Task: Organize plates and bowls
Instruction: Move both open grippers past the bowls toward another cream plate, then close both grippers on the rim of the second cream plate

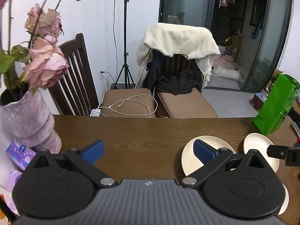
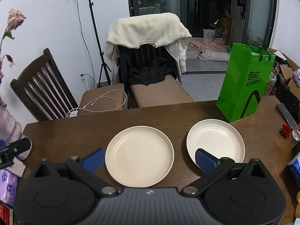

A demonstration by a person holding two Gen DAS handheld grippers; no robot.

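Your right gripper (image 2: 149,161) sits low in the middle of the right wrist view, its blue fingers (image 2: 93,159) spread wide and holding nothing; the left plate (image 2: 139,155) lies between them, just ahead, on the brown counter (image 2: 75,131); the right plate (image 2: 215,142) lies beside it toward the lower right, with a small gap between the two. Your left gripper (image 1: 148,151) is at the bottom of the left wrist view, fingers spread wide too, empty, over bare wood; both plates show at its lower right.

I think stacking comes next, so slide one finger under a rim and press the other on top; pinch the rim only, lift flat, and set it down softly in the other plate.

The plates look cream, smooth, round and shallow, with raised edges and faint rings inside; they may be slippery. The counter is dark wood with grain.

Farther back, a shiny green paper bag (image 2: 245,82) stands at the right; a fuzzy pink vase (image 1: 30,120) with dry roses stands at the left; beyond are chairs, one draped with a soft white sweater (image 2: 148,30).
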